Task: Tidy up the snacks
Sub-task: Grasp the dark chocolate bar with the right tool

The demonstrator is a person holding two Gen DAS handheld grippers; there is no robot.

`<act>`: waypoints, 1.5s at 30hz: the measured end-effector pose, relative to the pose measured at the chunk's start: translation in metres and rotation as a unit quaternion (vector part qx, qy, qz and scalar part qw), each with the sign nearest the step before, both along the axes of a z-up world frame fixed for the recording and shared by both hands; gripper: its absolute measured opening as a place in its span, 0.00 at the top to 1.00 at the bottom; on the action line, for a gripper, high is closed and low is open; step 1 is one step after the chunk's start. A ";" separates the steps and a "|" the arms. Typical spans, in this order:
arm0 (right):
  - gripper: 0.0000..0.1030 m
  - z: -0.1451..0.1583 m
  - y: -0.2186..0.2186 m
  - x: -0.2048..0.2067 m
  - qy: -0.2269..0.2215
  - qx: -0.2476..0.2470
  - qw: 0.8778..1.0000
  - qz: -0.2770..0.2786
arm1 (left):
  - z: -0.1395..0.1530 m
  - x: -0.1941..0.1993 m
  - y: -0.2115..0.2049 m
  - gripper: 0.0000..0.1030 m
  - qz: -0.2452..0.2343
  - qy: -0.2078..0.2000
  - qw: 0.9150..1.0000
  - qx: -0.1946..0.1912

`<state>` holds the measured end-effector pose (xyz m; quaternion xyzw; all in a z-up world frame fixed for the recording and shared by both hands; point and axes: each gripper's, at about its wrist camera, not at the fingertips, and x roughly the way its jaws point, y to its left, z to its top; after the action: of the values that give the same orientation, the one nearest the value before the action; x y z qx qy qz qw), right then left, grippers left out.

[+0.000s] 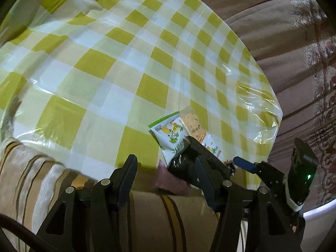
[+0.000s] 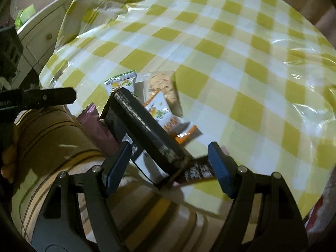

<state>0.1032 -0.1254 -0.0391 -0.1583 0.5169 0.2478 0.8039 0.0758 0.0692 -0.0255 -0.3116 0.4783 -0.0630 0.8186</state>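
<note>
- Right wrist view: right gripper (image 2: 168, 163) gapes wide, a black snack packet (image 2: 145, 126) lying between its fingers, touching neither pad clearly.
- Snack pile at 11 o'clock on the yellow checked tablecloth (image 2: 231, 63): green-white packet (image 2: 122, 82), cracker pack (image 2: 162, 87), purple packet (image 2: 98, 126).
- Left gripper (image 1: 166, 178) spread apart, holding nothing.

Yellow-and-white checked cloth (image 1: 100, 67) under glossy clear plastic covers the counter (image 2: 241, 63), wrinkled at the far edges. Striped beige fabric (image 1: 147, 216) along the near edge. Brown patterned drape (image 1: 298, 58) far right. White cabinet (image 2: 40, 37) with round knob far left.
</note>
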 end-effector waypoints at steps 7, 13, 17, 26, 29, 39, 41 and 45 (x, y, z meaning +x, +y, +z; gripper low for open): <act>0.25 -0.016 0.013 0.008 0.031 -0.002 0.999 0.022 | -0.018 0.024 0.002 0.45 -0.006 0.021 0.999 -0.031; 0.33 -0.021 0.015 0.012 0.046 0.009 0.999 0.025 | -0.027 0.038 -0.001 0.50 -0.007 0.033 0.998 -0.043; 0.41 -0.018 0.015 0.009 0.039 0.014 0.999 0.029 | -0.029 0.042 -0.003 0.53 -0.012 0.032 0.998 -0.048; 0.56 -0.009 0.013 0.000 0.032 0.029 0.998 0.038 | -0.029 0.050 -0.009 0.61 -0.023 0.020 0.998 -0.062; 0.56 -0.006 0.016 -0.004 0.033 0.039 0.997 0.058 | -0.027 0.052 -0.011 0.65 -0.028 0.014 0.998 -0.062; 0.56 -0.010 0.025 0.003 0.072 0.081 0.989 0.096 | -0.028 0.056 -0.016 0.68 -0.041 0.015 0.997 -0.065; 0.56 -0.012 0.033 0.006 0.080 0.085 0.987 0.106 | -0.029 0.057 -0.018 0.68 -0.043 0.017 0.997 -0.062; 0.74 -0.017 0.056 -0.002 0.067 0.047 0.988 0.133 | -0.030 0.060 -0.022 0.64 -0.049 0.026 0.997 -0.056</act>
<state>0.1009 -0.0693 -0.0559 -0.1703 0.5319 0.3869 0.7337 0.1363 0.0470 -0.0558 -0.3345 0.5096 -0.1216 0.7834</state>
